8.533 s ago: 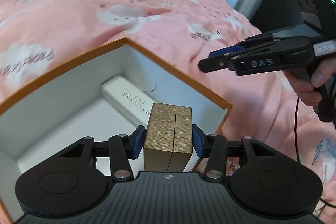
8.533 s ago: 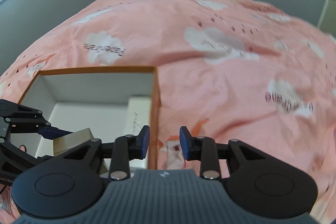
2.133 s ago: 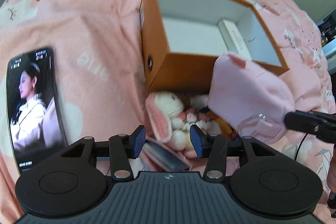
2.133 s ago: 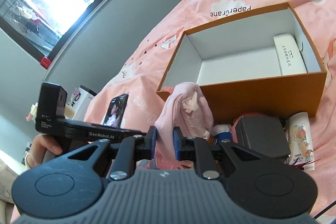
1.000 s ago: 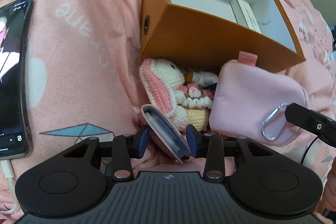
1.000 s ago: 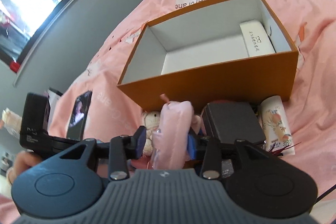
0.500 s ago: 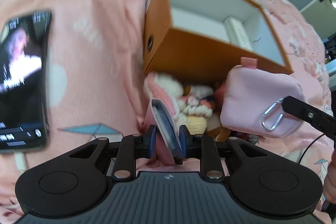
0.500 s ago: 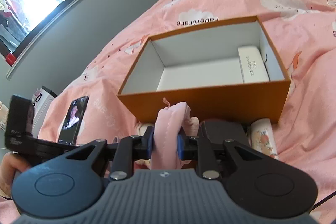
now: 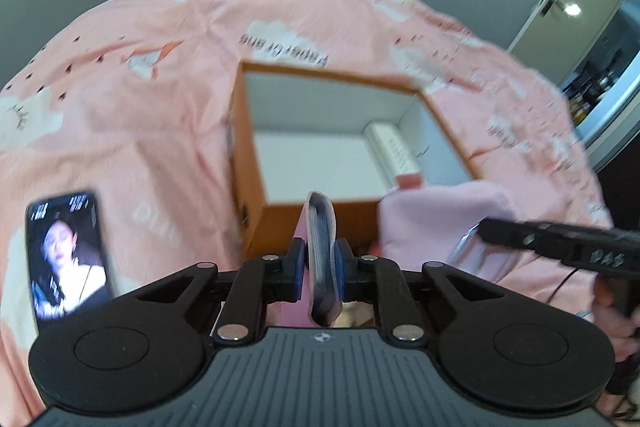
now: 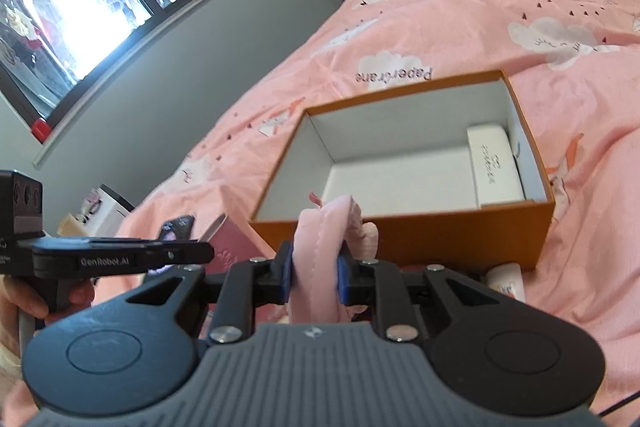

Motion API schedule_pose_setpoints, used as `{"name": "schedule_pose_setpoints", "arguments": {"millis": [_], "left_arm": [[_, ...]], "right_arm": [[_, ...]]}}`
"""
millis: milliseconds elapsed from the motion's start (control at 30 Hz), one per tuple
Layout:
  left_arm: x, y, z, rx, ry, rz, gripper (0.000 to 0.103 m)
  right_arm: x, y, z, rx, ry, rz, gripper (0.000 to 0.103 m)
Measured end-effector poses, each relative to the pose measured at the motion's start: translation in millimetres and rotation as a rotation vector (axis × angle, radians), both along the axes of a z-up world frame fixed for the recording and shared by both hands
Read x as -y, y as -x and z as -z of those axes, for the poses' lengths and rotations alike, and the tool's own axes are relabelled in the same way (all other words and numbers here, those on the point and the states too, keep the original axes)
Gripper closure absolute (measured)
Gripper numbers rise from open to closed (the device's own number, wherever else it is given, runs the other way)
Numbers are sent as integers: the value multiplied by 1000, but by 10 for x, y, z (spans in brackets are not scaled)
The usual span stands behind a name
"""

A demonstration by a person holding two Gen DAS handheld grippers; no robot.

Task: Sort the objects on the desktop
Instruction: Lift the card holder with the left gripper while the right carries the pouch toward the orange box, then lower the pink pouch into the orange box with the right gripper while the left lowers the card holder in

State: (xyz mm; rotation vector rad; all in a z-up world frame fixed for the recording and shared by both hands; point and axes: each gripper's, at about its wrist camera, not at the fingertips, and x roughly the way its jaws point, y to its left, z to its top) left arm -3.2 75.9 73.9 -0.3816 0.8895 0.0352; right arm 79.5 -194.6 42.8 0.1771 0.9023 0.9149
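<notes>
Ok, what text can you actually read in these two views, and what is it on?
"GenRobot.AI": side of the left hand-held gripper.
"DAS": side of the right hand-held gripper.
"PaperCrane": upside down on the pink bedspread.
White case in the orange box: logo too small.
Phone: blurred.

Both cameras ride just behind their own grippers and look forward and steeply down onto the pink bedspread (image 9: 120, 75). The left wrist view faces the orange box (image 9: 320, 215) across its near wall; the right wrist view sees the orange box (image 10: 460, 235) from further right. Both share the box, and each catches the other gripper at its edge
</notes>
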Motion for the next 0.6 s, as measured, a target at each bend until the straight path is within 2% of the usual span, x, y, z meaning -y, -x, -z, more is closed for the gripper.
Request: {"name": "schedule_pose_setpoints", "arguments": {"millis": [133,333,467,600], "left_arm": [[-65,-122,-277,84,8,15,86],[-103,-445,-528,185,-9,20,86],[-81,-701,-434,160,-50,36,86],[-42,-888,-184,94,-111,37,86]], "right_arm": [[-36,-128,-185,6,-39,-16,80],[-168,-332,-485,97,-36,-8,80],[-303,-490,-491,100,-20,-7,81],[-498,-740,-261,26,6,6,80]]}}
